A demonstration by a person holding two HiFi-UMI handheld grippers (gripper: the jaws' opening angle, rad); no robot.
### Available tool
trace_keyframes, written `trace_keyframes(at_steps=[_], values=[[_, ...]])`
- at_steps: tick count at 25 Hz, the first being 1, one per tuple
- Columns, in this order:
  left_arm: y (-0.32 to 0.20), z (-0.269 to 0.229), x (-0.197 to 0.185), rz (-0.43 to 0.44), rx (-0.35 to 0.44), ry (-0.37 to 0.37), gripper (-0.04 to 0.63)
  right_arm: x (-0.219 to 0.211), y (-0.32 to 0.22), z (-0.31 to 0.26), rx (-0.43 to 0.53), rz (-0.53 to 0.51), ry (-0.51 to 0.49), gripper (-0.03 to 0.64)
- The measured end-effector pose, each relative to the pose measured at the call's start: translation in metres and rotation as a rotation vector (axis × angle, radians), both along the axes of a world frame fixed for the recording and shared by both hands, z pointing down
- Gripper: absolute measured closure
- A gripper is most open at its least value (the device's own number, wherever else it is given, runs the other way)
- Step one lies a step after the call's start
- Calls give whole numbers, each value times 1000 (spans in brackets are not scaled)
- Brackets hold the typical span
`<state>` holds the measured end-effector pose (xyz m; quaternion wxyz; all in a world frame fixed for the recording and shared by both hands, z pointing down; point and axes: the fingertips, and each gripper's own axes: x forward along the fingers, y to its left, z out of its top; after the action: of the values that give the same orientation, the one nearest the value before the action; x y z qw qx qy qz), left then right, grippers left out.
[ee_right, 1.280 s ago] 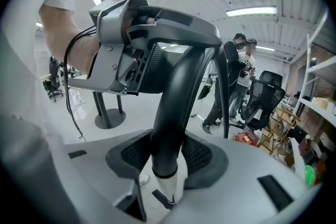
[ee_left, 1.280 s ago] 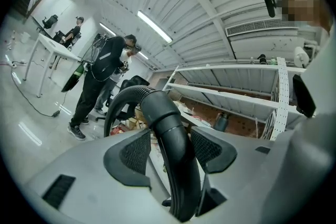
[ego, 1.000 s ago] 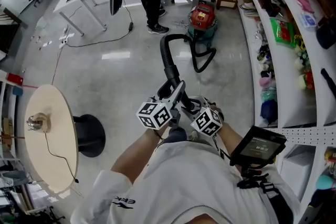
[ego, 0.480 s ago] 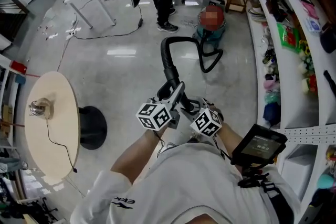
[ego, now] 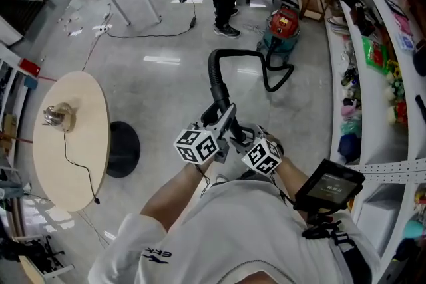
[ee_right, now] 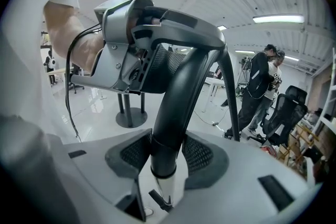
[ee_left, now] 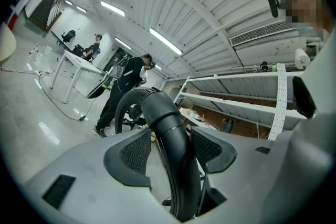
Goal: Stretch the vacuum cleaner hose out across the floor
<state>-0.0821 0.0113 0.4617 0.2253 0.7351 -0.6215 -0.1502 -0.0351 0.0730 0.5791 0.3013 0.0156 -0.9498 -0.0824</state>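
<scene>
Left gripper point(ee_left: 170, 147) and right gripper point(ee_right: 168, 152) are both clamped tight on the near end of the vacuum hose point(ego: 214, 76). From there it arcs away to the red vacuum cleaner point(ego: 283, 23), far right.

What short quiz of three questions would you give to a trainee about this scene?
1. True or false: the left gripper is shut on the hose.
2. Choose one. Where does the vacuum cleaner stand?
A. on a round table
B. on the floor, near the shelves
C. on a chair
3. Short answer: is the hose stretched out straight yet?

Key:
1. True. Both pads press on the black hose.
2. B.
3. No. It rises from the grippers, bends over and makes a loop beside the vacuum cleaner.
</scene>
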Motion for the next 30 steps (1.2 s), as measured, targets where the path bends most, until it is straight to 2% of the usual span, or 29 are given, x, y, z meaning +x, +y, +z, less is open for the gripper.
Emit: trace_keyframes(at_steps=[7, 12, 19, 25, 30], values=[[49, 5, -19, -53, -4, 8, 362, -15, 47, 5, -3, -46, 21, 445], [74, 11, -18, -117, -10, 18, 362, -10, 71, 9, -14, -106, 28, 443], [122, 22, 0, -262, -10, 20, 362, 16, 112, 20, -22, -251, 34, 442], [160, 22, 45, -393, -20, 12, 362, 65, 141, 21, -11, -375, 38, 442], [192, 24, 65, -463, -46, 19, 362, 91, 167, 21, -14, -459, 44, 442]])
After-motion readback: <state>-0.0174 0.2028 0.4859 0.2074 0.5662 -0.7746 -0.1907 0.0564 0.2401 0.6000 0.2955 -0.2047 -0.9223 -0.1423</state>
